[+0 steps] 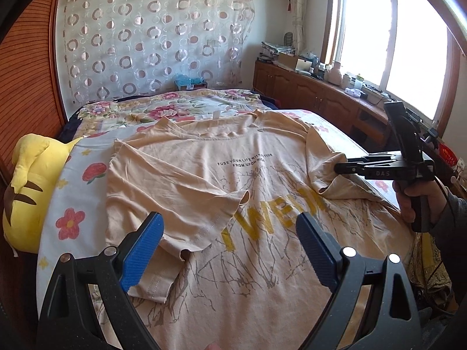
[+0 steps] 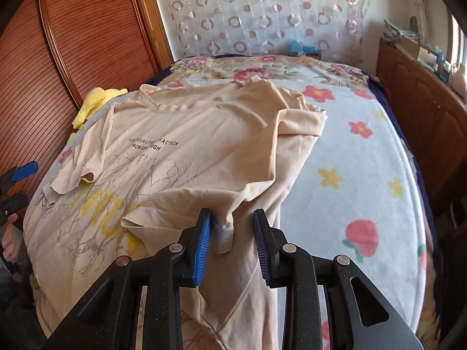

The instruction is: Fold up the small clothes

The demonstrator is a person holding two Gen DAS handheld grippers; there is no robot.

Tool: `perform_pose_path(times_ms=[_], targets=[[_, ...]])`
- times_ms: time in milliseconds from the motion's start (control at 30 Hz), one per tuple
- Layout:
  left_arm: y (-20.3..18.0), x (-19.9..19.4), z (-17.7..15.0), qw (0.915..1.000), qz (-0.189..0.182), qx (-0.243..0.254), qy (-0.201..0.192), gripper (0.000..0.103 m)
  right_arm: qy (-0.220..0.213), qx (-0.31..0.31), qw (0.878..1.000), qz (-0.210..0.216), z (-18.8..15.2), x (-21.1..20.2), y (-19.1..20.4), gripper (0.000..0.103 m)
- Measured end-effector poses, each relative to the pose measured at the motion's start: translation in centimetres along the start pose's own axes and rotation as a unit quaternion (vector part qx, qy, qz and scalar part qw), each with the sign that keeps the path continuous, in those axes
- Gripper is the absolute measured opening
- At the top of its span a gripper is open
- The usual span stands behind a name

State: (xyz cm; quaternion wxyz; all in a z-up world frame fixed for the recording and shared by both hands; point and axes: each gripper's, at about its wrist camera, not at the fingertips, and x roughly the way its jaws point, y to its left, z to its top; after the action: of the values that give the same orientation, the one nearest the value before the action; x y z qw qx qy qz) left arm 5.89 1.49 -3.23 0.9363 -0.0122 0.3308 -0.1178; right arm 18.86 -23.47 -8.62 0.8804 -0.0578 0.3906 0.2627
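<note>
Your beige T-shirt is lying print-up on the bed, spread across the flowered blanket just ahead of and beneath both claws. No container is showing near either claw.

Your left claw is hovering with its blue pads spread wide, pinching nothing. The left sleeve, folded in over the chest, is lying directly under and between them; you cannot tell whether the left pad is brushing it.

Your right claw is standing partly open over the shirt's right edge, where the cloth is folded inward into a raised ridge. A small white tag and a fold of fabric are sitting between the pads, nearer the left one, but the pads are not pressing on them. In the left wrist view, that claw is pointing at the bunched right sleeve, with your hand gripping its handle.

A yellow plush toy is lying far to the left of the left claw, at the bed's edge.
</note>
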Motion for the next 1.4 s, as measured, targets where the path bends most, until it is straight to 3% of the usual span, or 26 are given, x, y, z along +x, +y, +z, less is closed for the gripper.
perform_pose_path(times_ms=[33, 100, 333, 667, 800, 1067, 1400], targets=[[0.0, -0.1, -0.1, 1.0000, 0.000, -0.001, 0.000, 0.093, 0.002, -0.004, 1.000, 0.005, 0.2, 0.2, 0.0, 0.030], [0.0, -0.2, -0.2, 1.0000, 0.001, -0.001, -0.001, 0.093, -0.002, -0.014, 1.000, 0.005, 1.0, 0.4, 0.2, 0.007], [0.3, -0.5, -0.5, 1.0000, 0.003, -0.004, -0.002, 0.093, -0.031, -0.057, 0.998, 0.013, 4.3, 0.8, 2.7, 0.003], [1.3, -0.3, -1.0, 0.9999, 0.005, -0.016, 0.002, 0.093, -0.029, -0.065, 0.996, 0.052, 8.0, 4.9, 6.3, 0.004], [1.3, -0.2, -1.2, 0.9998, 0.004, -0.016, 0.005, 0.093, -0.018, -0.058, 0.997, 0.048, 8.4, 6.3, 6.4, 0.025], [1.0, -0.1, -1.3, 0.9999, 0.000, -0.016, 0.005, 0.093, -0.029, -0.059, 0.997, 0.030, 5.5, 3.4, 4.9, 0.028], [0.6, 0.1, -1.3, 0.9999, -0.001, -0.013, 0.006, 0.093, 0.004, -0.059, 0.998, 0.003, -1.0, 0.7, 3.2, 0.028]])
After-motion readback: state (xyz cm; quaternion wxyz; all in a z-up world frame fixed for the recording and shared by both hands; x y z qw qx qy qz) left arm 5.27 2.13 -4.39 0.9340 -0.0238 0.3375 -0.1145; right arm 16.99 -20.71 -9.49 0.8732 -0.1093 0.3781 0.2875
